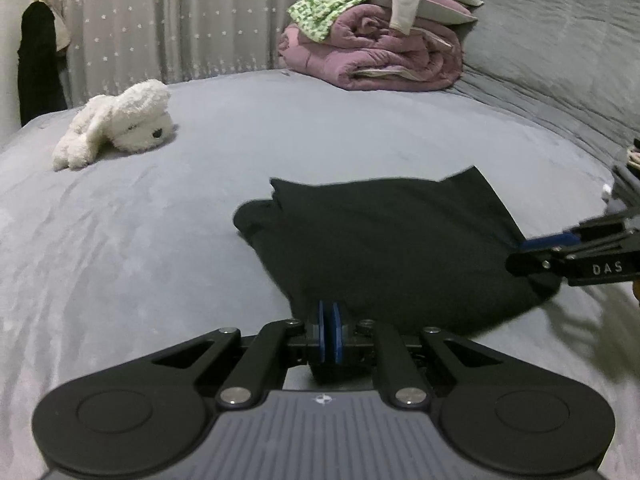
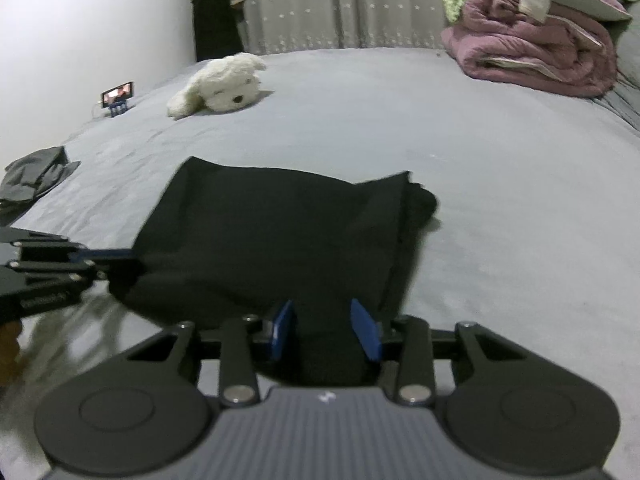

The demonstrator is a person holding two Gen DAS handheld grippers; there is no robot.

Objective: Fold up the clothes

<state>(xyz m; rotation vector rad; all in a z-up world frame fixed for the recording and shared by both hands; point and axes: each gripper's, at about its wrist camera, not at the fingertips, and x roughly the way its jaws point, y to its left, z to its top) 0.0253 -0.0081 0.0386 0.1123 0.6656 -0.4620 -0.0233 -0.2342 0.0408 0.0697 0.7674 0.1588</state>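
Two grippers are at the near edge of one black garment (image 1: 384,240) on the grey bedspread (image 1: 160,240), and I judge the step in hand to be a fold carried from this edge toward the far one. My left gripper (image 1: 330,330) has its blue pads pressed together at the near hem; whether cloth is pinched between them I cannot tell from its own view. My right gripper (image 2: 326,330) stands with its pads apart and dark cloth lying in the gap, not clamped.

To do it well, I would want both grips equally deep on the hem, lift level, and keep the edge taut between them so the fold lands square (a slack middle will sag and crease).

The garment looks matte and soft, already doubled into a rough rectangle, with one far corner peaked up and a bunched lump along one side. It lies in the middle of the bed, well apart from the white plush dog (image 1: 120,120) and the pile of bedding (image 1: 372,40).
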